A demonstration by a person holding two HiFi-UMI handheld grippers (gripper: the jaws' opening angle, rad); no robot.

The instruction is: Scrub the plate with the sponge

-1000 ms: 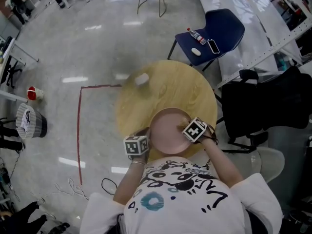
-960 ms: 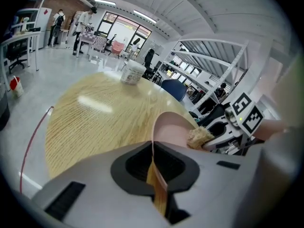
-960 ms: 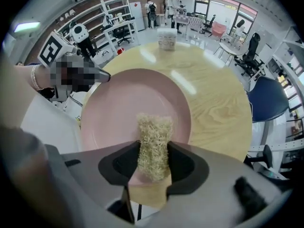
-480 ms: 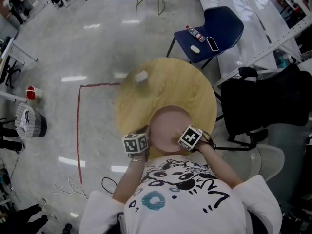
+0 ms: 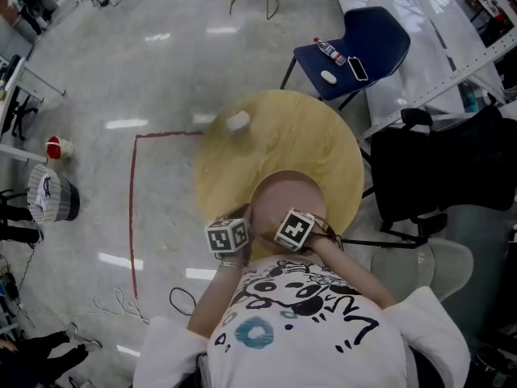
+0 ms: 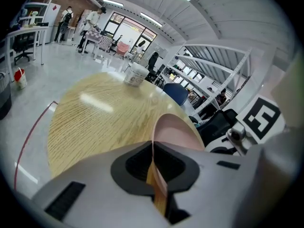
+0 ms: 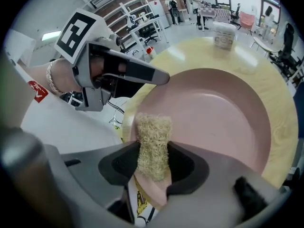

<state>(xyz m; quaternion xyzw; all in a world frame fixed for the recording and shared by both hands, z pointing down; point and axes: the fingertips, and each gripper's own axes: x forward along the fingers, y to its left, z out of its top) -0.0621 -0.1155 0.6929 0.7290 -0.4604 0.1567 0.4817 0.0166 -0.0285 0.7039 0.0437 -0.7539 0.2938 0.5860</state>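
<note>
A pink plate (image 5: 284, 194) stands tilted at the near edge of the round wooden table (image 5: 275, 140). My left gripper (image 5: 242, 223) is shut on the plate's left rim; in the left gripper view the thin rim (image 6: 156, 184) is pinched between the jaws of that gripper (image 6: 153, 167). My right gripper (image 5: 284, 217) is shut on a coarse tan sponge (image 7: 153, 144), whose tip rests on the plate's (image 7: 213, 110) near inner surface. The left gripper (image 7: 118, 72) shows at the plate's left edge in the right gripper view.
A white cup (image 5: 237, 120) stands at the table's far side. Beyond the table, a blue chair (image 5: 355, 43) carries a bottle and small items. A black chair (image 5: 444, 168) stands to the right. Red tape (image 5: 133, 208) marks the floor to the left.
My right gripper has slid left and toward me across the plate with the sponge. The left gripper has kept its hold on the rim.
</note>
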